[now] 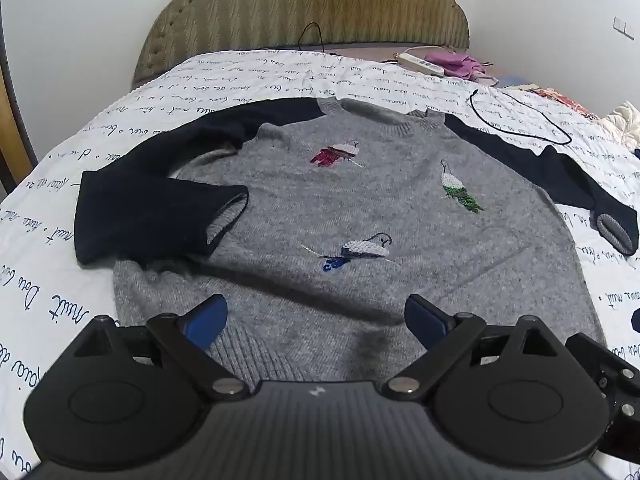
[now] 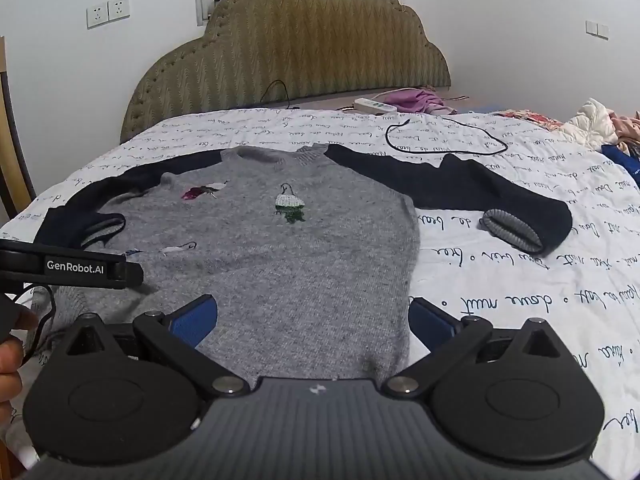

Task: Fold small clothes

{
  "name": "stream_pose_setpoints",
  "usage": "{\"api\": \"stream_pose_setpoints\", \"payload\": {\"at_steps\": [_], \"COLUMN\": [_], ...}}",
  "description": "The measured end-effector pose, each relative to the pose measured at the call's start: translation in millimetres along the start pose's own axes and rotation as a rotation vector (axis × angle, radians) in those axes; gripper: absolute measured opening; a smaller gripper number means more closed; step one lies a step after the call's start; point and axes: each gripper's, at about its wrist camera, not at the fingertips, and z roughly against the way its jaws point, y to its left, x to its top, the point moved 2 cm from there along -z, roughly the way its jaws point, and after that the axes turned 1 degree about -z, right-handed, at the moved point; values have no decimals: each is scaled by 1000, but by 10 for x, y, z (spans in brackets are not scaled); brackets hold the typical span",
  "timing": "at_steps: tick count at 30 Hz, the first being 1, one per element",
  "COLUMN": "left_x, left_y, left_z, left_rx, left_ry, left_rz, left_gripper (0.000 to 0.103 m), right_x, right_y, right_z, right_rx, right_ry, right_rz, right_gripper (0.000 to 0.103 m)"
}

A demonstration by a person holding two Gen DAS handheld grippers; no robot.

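Observation:
A small grey sweater (image 1: 320, 216) with embroidered birds and navy sleeves lies flat, front up, on the bed. Its left sleeve (image 1: 152, 220) is folded in across the body; its right sleeve (image 1: 560, 176) stretches out to the right. My left gripper (image 1: 316, 316) is open and empty over the hem's left part. In the right wrist view the sweater (image 2: 280, 248) lies ahead, with the right sleeve (image 2: 480, 196) spread on the sheet. My right gripper (image 2: 312, 320) is open and empty over the hem's right corner. The left gripper's side (image 2: 76, 268) shows at the left.
The bed has a white sheet with script print (image 2: 520, 288). A black cable (image 2: 444, 136) loops beyond the right sleeve. A power strip (image 2: 374, 106) and purple cloth (image 2: 416, 100) lie near the padded headboard (image 2: 296, 52). More clothes (image 2: 600, 124) are piled at the far right.

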Motion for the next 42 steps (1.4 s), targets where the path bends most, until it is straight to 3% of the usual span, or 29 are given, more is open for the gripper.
{"api": "stream_pose_setpoints", "payload": {"at_steps": [11, 42], "left_x": [-8, 65], "left_y": [-26, -146], "left_z": [-15, -95], "left_rx": [6, -9], "left_ry": [6, 5], "left_rz": [-21, -73], "left_gripper": [96, 96], "right_x": [-1, 8], "right_y": [16, -28], "right_z": [9, -96], "right_rx": [-6, 13], "right_ry": [-1, -40], "right_rz": [56, 13], "right_gripper": [103, 102]}}
